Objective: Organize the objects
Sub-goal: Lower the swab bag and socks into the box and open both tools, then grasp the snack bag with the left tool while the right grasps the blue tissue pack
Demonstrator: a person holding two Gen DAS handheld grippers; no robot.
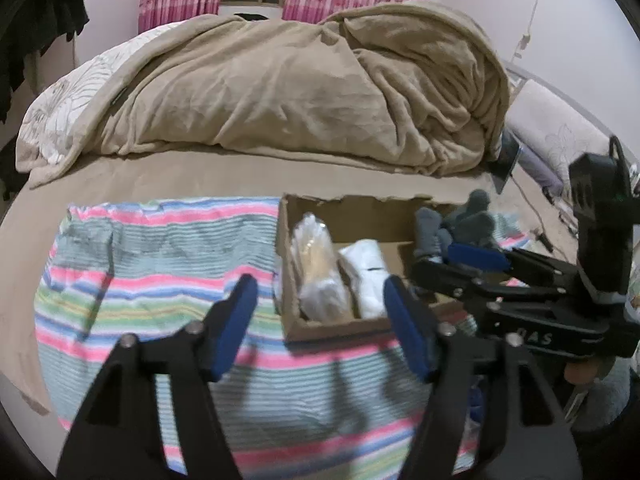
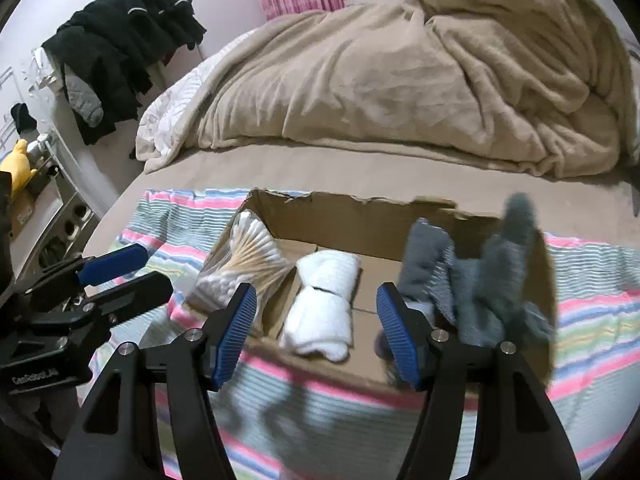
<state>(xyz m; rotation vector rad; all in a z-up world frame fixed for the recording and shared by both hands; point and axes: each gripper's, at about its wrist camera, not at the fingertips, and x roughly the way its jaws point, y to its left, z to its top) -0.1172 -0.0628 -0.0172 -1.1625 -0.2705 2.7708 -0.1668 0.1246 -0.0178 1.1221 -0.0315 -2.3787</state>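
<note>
An open cardboard box [image 2: 344, 216] [image 1: 360, 220] lies on a striped cloth on the bed. At its left end is a clear bag of cotton swabs [image 2: 248, 256] [image 1: 316, 268]. A rolled white cloth [image 2: 324, 300] [image 1: 368, 276] sits beside the bag. Blurred grey fuzzy fabric [image 2: 480, 280] [image 1: 468, 224] fills the right end and sticks up above the wall. My left gripper [image 1: 320, 284] [image 2: 136, 272] hangs open in front of the box's left part. My right gripper [image 2: 316, 292] [image 1: 460, 276] hangs open over the box's near wall. Neither holds anything.
The striped cloth [image 1: 160, 280] [image 2: 592, 304] covers the near part of the bed. A bunched tan blanket [image 1: 300, 88] [image 2: 400, 72] is heaped behind the box. Dark clothes [image 2: 120, 40] hang at the left wall, above a shelf with a yellow toy [image 2: 18, 164].
</note>
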